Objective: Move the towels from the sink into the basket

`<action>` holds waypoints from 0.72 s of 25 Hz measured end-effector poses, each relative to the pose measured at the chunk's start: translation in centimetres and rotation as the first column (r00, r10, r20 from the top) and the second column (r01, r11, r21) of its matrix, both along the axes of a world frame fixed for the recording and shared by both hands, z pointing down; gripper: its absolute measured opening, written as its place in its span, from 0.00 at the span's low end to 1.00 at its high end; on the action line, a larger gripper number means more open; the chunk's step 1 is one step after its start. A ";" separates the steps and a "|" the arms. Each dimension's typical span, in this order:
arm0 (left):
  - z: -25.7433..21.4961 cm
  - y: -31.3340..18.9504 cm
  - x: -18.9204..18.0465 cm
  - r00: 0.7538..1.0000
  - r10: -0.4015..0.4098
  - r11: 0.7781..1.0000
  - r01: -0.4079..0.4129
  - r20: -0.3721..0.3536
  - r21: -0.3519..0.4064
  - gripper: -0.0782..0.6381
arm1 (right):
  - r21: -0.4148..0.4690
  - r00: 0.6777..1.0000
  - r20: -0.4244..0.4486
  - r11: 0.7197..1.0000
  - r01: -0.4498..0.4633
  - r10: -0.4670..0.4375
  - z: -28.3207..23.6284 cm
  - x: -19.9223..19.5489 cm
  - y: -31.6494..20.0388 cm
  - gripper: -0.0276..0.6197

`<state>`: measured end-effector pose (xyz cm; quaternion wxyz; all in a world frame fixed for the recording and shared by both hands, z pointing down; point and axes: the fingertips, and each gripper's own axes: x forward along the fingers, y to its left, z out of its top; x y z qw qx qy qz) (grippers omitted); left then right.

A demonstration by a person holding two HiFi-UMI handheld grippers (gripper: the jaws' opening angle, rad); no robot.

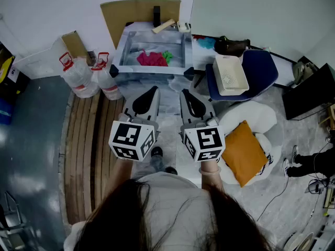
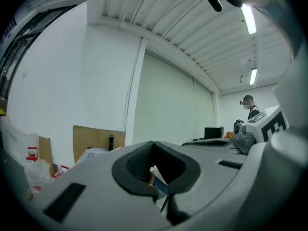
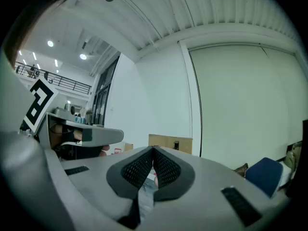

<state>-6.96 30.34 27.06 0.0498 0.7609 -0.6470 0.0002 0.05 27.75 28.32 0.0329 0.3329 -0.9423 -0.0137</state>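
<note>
The left tool [image 1: 149, 95] and right tool [image 1: 188, 101] are held level, each with its jaws closed together, just short of the grey rectangular sink [image 1: 121, 51]. Bare floor lies before the sink's near rim. In the sink, a crumpled pink towel [image 1: 152, 59] touches a green towel [image 1: 167, 55]. Right of the sink, a white perforated plastic basket [image 1: 230, 75] sits on a blue chair [image 1: 261, 69]. To the sink's left stand clear plastic water bottles [image 1: 78, 75].

Dim, perhaps underexposed (fisheye edges dark)
</note>
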 end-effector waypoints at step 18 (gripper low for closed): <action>1.1 -6.9 -7.3 0.996 0.082 0.996 -0.082 -0.022 -0.016 0.12 | -0.022 0.999 0.017 0.999 -0.032 0.033 0.3 -8.1 -6.2 0.08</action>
